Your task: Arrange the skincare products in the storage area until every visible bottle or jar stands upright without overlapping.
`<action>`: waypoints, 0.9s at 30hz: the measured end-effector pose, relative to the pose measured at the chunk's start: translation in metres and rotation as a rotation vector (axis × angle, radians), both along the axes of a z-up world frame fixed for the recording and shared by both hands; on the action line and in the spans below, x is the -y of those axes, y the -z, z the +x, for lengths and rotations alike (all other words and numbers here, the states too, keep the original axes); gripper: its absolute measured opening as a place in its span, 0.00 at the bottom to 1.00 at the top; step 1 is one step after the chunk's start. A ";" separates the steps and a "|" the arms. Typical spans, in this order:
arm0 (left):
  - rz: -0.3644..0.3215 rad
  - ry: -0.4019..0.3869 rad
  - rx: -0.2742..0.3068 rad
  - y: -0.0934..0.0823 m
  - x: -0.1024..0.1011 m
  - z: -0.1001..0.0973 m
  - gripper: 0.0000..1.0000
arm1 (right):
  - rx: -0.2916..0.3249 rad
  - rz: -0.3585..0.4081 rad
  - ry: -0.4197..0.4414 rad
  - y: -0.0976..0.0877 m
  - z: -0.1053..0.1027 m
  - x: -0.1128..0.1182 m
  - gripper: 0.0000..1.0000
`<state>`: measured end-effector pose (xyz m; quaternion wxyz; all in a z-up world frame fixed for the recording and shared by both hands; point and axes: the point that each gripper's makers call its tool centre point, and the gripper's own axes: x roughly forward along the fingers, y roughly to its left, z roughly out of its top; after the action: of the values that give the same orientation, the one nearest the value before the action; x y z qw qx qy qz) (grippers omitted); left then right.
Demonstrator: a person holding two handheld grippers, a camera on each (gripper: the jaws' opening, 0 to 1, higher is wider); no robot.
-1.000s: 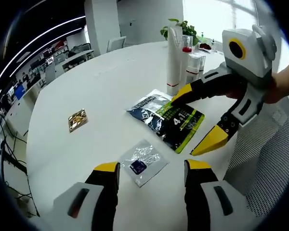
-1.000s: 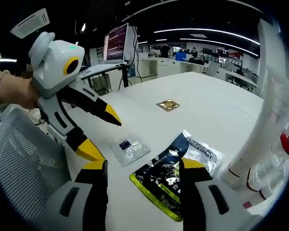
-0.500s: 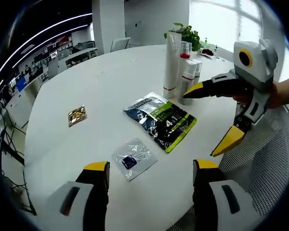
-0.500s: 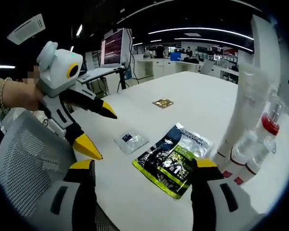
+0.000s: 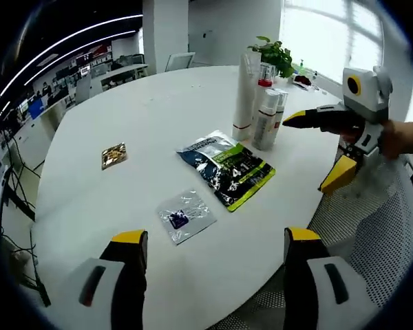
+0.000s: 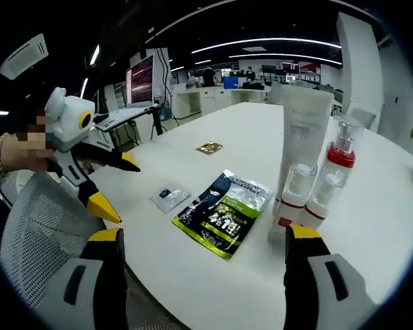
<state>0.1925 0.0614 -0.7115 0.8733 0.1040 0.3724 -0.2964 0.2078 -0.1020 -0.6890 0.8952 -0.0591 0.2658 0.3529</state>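
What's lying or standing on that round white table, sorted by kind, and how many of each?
Upright containers: 4, namely the tall white tube, the red-collared bottle and two clear-capped bottles.
Flat packets: 3, namely the green-and-black pouch, the small clear sachet and the gold sachet.
Total: 7.

Left gripper (image 5: pixel 215 240) stands with its yellow-tipped jaws spread wide, nothing between them. Right gripper (image 6: pixel 205 235) likewise has its jaws wide apart and bare. In the left gripper view, the right one is gripped by a hand (image 5: pixel 405 137), jaws parted.
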 end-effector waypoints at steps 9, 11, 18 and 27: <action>-0.023 -0.057 -0.003 -0.007 -0.010 -0.005 0.89 | 0.023 0.019 0.085 -0.015 0.002 0.037 0.97; -0.033 -0.066 -0.003 -0.010 -0.011 -0.006 0.90 | 0.030 0.029 0.109 -0.018 0.005 0.045 0.97; -0.040 -0.091 -0.005 -0.017 -0.018 -0.008 0.96 | 0.053 0.032 0.169 -0.027 0.013 0.066 0.98; -0.037 -0.128 -0.013 -0.016 -0.030 -0.012 0.98 | 0.060 0.041 0.217 -0.027 0.016 0.078 0.97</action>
<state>0.1802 0.0915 -0.6954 0.8898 0.0617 0.3786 -0.2474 0.2240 -0.1797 -0.6619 0.9368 -0.0221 0.2363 0.2572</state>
